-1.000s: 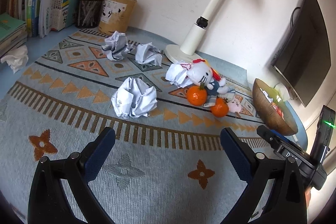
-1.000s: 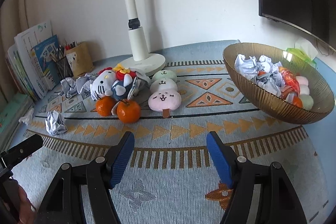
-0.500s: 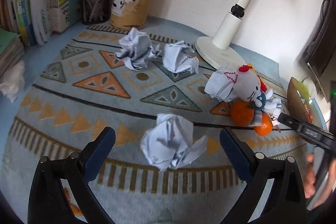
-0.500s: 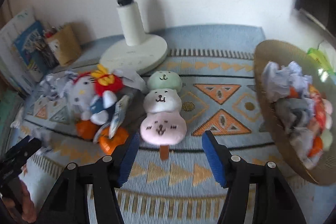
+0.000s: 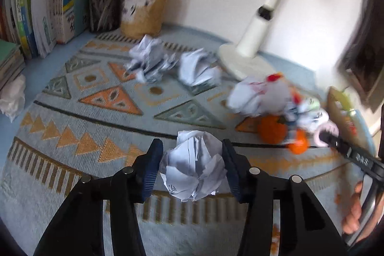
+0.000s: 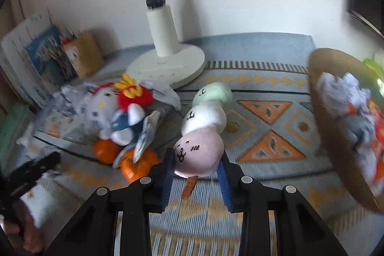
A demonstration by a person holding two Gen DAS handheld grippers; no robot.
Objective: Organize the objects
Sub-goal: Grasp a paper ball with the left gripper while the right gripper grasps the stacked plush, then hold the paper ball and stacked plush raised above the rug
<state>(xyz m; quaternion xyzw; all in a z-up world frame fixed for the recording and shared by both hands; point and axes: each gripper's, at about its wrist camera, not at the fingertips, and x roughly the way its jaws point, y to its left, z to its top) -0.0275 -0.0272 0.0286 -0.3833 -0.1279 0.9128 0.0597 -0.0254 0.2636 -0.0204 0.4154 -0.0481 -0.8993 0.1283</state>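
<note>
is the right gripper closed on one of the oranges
No, the right gripper has just been closing on the pink end of the plush dumpling skewer, while the oranges lie beside it.

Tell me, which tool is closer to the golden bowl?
Right. The right tool, gripping the pink plush dumpling, sits beside the bowl; the left tool holds crumpled paper farther away.

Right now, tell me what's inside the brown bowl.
The brown bowl holds crumpled paper plus red and orange items, too blurred to name. Whatever lies beneath is hidden, and the frame cuts off the far side.
</note>
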